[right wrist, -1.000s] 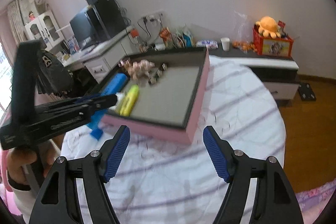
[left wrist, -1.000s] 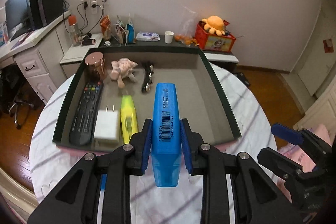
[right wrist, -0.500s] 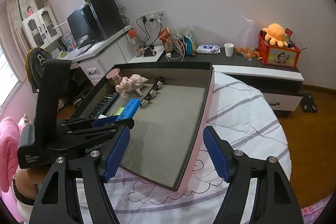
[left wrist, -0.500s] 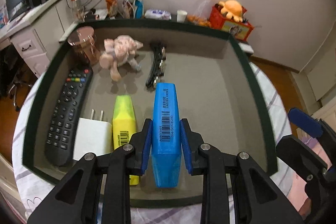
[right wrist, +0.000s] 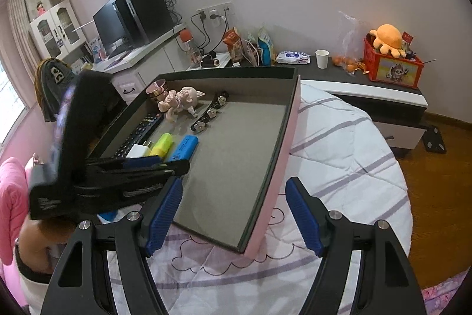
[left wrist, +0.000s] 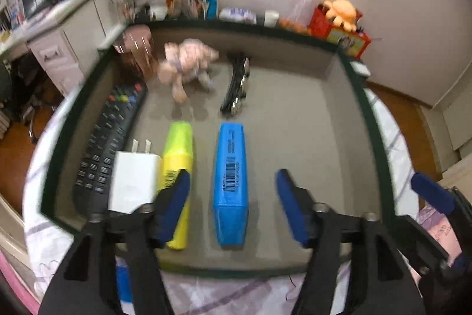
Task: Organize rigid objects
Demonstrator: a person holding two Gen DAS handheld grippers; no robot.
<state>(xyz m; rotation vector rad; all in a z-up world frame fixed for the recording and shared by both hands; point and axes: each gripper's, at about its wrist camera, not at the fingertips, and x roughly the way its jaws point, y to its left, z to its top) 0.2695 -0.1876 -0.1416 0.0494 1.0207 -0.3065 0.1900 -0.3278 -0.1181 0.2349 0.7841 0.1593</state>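
Blue case [left wrist: 230,182] now released onto tray [left wrist: 368,123] floor beside yellow case [left wrist: 178,149]; left gripper [left wrist: 231,204] jaws spread wide. Right gripper [right wrist: 233,216] jaws apart, empty. Withdraw straight back, avoid nudging row.

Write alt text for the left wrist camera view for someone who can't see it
The open left gripper hovers over a blue highlighter lying in a tray, its fingers apart on either side. Left of it lie a yellow highlighter, a white charger and a remote.
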